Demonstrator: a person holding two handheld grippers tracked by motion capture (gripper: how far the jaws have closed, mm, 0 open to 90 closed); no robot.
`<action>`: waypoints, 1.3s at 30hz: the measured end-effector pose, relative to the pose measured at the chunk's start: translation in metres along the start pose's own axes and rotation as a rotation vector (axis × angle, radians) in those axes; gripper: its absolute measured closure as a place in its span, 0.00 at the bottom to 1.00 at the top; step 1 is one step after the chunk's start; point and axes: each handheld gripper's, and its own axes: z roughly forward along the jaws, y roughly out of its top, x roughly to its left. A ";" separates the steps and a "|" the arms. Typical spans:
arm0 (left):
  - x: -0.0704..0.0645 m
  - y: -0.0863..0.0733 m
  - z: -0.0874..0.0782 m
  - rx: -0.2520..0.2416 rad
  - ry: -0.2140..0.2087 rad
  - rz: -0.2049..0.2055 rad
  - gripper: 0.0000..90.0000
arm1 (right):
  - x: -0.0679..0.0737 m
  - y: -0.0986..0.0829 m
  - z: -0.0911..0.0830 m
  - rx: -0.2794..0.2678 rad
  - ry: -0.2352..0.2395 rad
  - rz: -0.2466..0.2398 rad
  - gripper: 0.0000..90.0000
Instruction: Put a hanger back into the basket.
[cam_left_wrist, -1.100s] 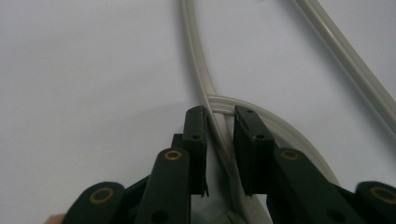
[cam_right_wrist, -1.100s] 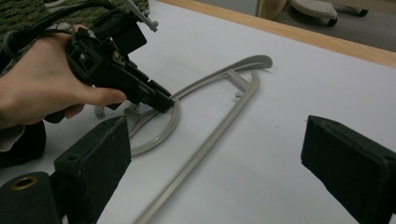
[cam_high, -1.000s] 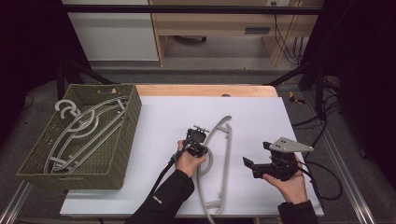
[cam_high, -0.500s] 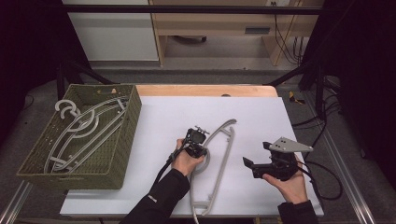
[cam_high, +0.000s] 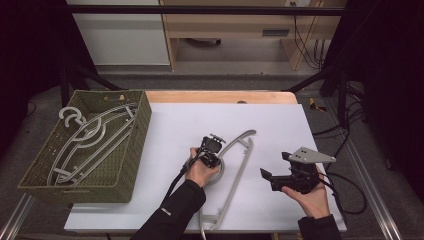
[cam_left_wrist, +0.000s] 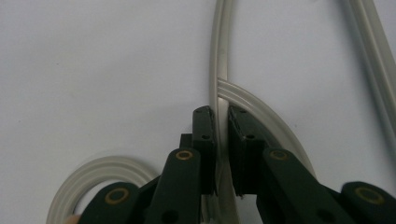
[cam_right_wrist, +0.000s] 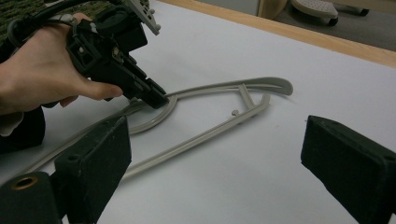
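Left tongs (cam_high: 214, 159) have swung the hanger (cam_high: 235, 170) clockwise.

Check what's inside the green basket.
The green basket holds grey hangers lying flat, hooks toward its far left corner. They overlap, so I cannot count them, and the near wall hides part of the bottom. Another hanger lies outside on the table, clamped by the left tool.
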 end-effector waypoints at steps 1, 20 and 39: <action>0.000 0.000 -0.001 -0.005 0.004 0.007 0.91 | 0.000 0.000 0.000 0.000 0.000 0.000 0.10; 0.013 0.000 -0.081 -0.135 0.004 0.163 0.93 | -0.002 0.001 -0.005 -0.017 -0.001 0.014 0.10; 0.031 0.008 -0.173 -0.215 0.040 0.253 0.93 | -0.004 0.002 -0.010 -0.030 -0.006 0.020 0.10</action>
